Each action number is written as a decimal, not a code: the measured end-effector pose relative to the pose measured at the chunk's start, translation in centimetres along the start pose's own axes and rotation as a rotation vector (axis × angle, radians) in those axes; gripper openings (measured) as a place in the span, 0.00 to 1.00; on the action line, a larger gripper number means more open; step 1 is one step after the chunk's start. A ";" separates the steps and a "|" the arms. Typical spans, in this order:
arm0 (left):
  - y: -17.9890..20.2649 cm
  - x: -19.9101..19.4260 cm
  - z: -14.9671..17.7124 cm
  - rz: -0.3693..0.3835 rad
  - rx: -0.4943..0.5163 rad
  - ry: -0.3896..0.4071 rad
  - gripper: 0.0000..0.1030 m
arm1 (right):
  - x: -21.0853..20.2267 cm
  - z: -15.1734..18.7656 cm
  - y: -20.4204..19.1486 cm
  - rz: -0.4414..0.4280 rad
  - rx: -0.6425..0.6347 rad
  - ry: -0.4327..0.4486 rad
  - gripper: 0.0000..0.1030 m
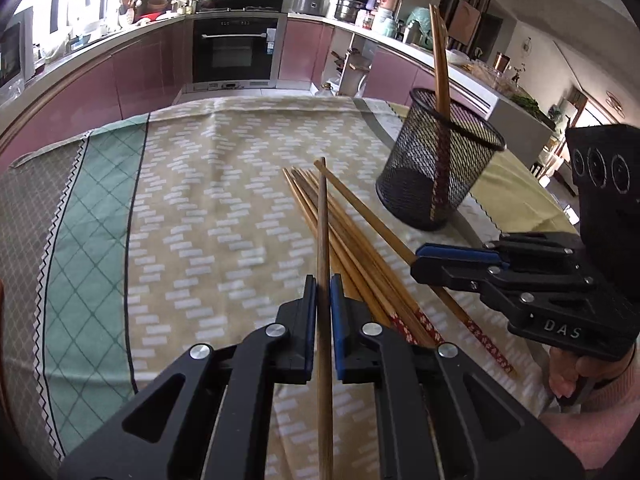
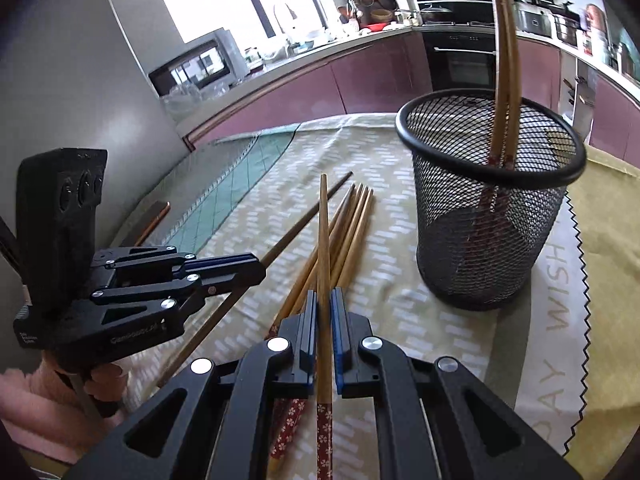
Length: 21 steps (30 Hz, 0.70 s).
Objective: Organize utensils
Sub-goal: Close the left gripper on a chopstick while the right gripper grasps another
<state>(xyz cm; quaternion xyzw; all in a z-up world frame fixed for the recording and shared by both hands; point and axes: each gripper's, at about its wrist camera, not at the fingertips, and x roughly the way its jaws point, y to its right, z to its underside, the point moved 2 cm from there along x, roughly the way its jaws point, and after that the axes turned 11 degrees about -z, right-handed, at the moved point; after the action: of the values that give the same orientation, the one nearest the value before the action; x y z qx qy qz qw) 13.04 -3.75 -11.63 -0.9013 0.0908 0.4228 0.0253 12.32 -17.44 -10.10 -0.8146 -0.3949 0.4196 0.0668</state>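
Chopsticks [image 1: 352,248] are lying in a pile on the cloth [image 1: 200,200], near the black mesh cup [image 1: 436,168], where two more are standing. The left gripper [image 1: 323,292] is squeezing one dark chopstick [image 1: 323,240]. The right gripper [image 2: 324,308] is squeezing one light chopstick [image 2: 323,232] with a red flowered end.

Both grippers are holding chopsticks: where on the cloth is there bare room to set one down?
Free: the beige tablecloth between the green checked band and the loose chopsticks, and the strip beyond their tips toward the table's far edge. Crowded: the pile itself, the mesh cup beside it, and the right gripper over the pile.
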 end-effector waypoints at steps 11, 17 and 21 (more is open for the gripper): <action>0.3 1.7 0.0 -0.020 0.051 -0.046 0.08 | 1.6 0.0 0.5 0.026 0.004 -0.056 0.06; 0.4 2.7 -0.9 -0.013 0.063 -0.050 0.11 | 1.7 -0.4 1.2 0.006 0.025 -0.061 0.09; 0.5 3.0 -1.3 -0.018 0.058 -0.054 0.10 | 1.4 -0.1 1.1 -0.004 0.023 -0.047 0.06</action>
<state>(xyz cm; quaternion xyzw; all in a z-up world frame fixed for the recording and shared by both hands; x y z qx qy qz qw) 15.83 -4.79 -13.02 -0.8893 0.0942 0.4438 0.0576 13.52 -17.19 -11.40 -0.8029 -0.3933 0.4429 0.0680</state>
